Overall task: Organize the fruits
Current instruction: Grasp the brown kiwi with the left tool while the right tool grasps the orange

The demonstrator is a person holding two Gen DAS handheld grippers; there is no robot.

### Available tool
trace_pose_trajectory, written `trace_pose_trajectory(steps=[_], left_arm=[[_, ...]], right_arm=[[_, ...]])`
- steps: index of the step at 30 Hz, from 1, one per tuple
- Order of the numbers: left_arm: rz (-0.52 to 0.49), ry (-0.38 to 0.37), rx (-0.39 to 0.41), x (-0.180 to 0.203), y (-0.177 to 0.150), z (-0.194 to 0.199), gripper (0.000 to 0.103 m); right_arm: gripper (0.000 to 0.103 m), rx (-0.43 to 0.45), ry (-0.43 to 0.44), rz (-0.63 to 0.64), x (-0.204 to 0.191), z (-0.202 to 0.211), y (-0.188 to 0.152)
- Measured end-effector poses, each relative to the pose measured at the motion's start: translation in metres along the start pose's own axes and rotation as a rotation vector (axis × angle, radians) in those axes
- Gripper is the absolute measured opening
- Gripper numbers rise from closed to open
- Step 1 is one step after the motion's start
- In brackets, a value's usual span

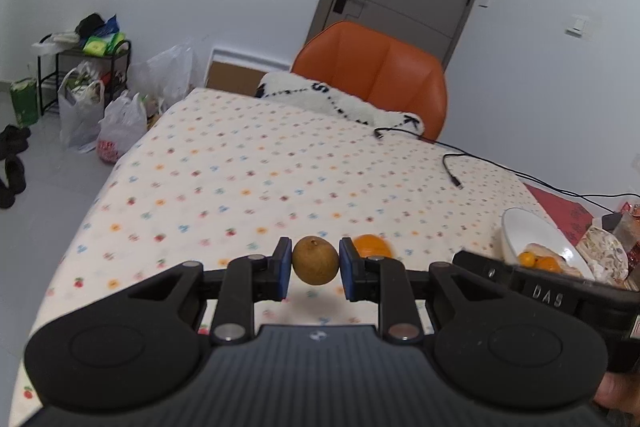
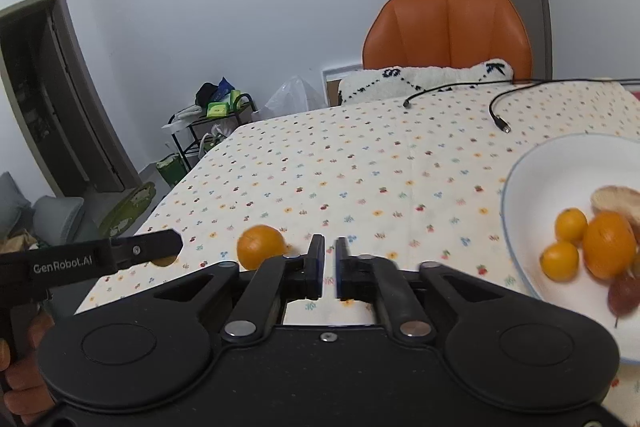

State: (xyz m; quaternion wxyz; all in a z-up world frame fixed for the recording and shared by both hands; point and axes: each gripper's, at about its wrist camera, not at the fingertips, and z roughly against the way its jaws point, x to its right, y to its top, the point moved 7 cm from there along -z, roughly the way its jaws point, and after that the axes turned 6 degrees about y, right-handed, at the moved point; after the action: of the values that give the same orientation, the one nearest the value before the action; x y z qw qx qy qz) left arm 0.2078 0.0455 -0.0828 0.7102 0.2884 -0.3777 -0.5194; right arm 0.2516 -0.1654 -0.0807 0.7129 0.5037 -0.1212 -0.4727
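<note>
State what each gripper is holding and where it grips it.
The left gripper pinches a small round brown fruit across its middle, clear of the tablecloth. The right gripper holds nothing; its jaws are nearly closed.

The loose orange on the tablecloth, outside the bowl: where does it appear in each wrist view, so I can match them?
Left wrist view: the loose orange lies low in the centre, just behind the left gripper's right finger, which partly hides it.
Right wrist view: the orange lies low, left of centre, just left of the right gripper's fingers.
Shared landmark: the white bowl of fruit, to the right of the orange in both views.
</note>
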Motion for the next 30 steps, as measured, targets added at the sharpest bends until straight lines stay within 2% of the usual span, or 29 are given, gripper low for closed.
trace_pose_trajectory(steps=[2, 3, 4, 7, 19, 27, 30], left_arm=[[0.002, 0.001, 0.003, 0.003, 0.0, 0.001, 0.024], [0.005, 0.003, 0.002, 0.004, -0.001, 0.001, 0.024], [0.007, 0.006, 0.0, 0.003, -0.001, 0.001, 0.024], [0.01, 0.016, -0.008, 0.0, -0.003, 0.0, 0.024], [0.082, 0.044, -0.019, -0.04, -0.007, -0.009, 0.024], [0.141, 0.068, -0.015, -0.074, -0.006, -0.011, 0.024], [0.155, 0.078, -0.019, -0.082, -0.008, -0.012, 0.024]], right_arm=[[0.028, -0.007, 0.005, 0.007, 0.0, 0.0, 0.0], [0.041, -0.006, 0.009, 0.006, -0.002, 0.0, 0.0], [0.049, 0.002, 0.017, 0.008, -0.003, 0.001, 0.001], [0.057, 0.002, 0.041, 0.027, -0.012, -0.002, 0.002], [0.057, -0.068, 0.058, 0.076, -0.042, -0.039, 0.0], [0.058, -0.092, 0.017, 0.125, -0.054, -0.066, -0.002], [0.036, -0.101, -0.013, 0.144, -0.052, -0.072, -0.004]])
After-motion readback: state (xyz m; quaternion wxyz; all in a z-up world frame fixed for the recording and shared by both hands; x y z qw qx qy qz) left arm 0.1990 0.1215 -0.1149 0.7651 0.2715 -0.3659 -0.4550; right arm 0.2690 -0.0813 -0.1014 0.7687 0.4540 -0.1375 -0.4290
